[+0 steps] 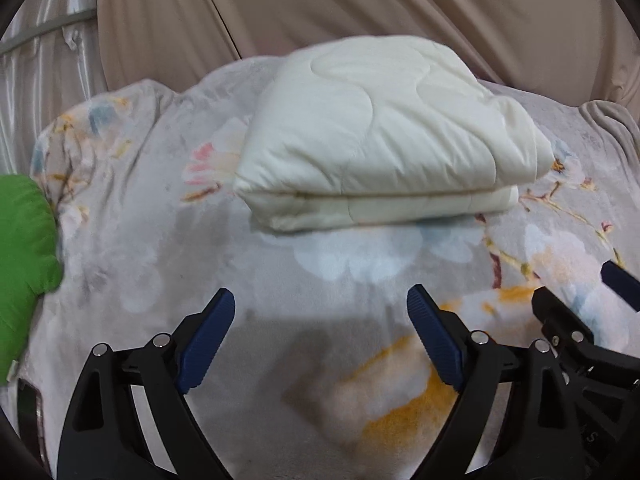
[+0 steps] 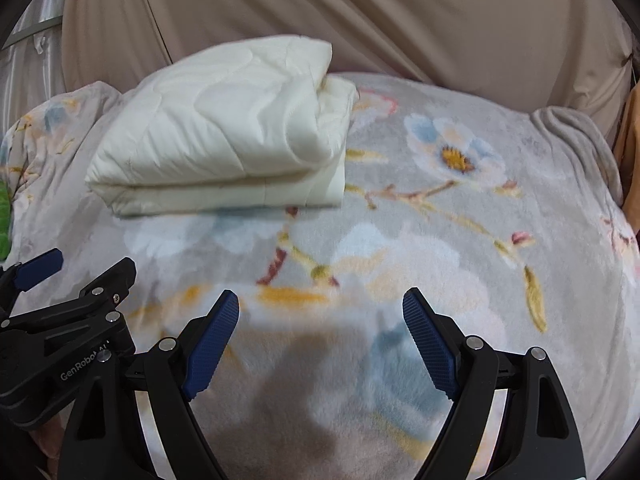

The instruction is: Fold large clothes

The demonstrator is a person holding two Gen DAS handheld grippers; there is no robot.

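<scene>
A green cushion peeked in at nine o'clock in the left wrist view. It sat on the edge of a grey flowery blanket that covered the bed.

The cream quilt lay folded up in a thick, neat bundle on the blanket. From the left gripper it was at twelve o'clock, well ahead of the blue fingertips and apart from them. From the right gripper the cream quilt was at about eleven o'clock, also well ahead and not touching.

The left gripper's two fingers were spread wide. Nothing was between them, only the flowery blanket below. The right gripper sat just beside it at three o'clock, and its fingers were spread wide too, with nothing held.

A tan curtain hung behind the bed at twelve o'clock.
</scene>
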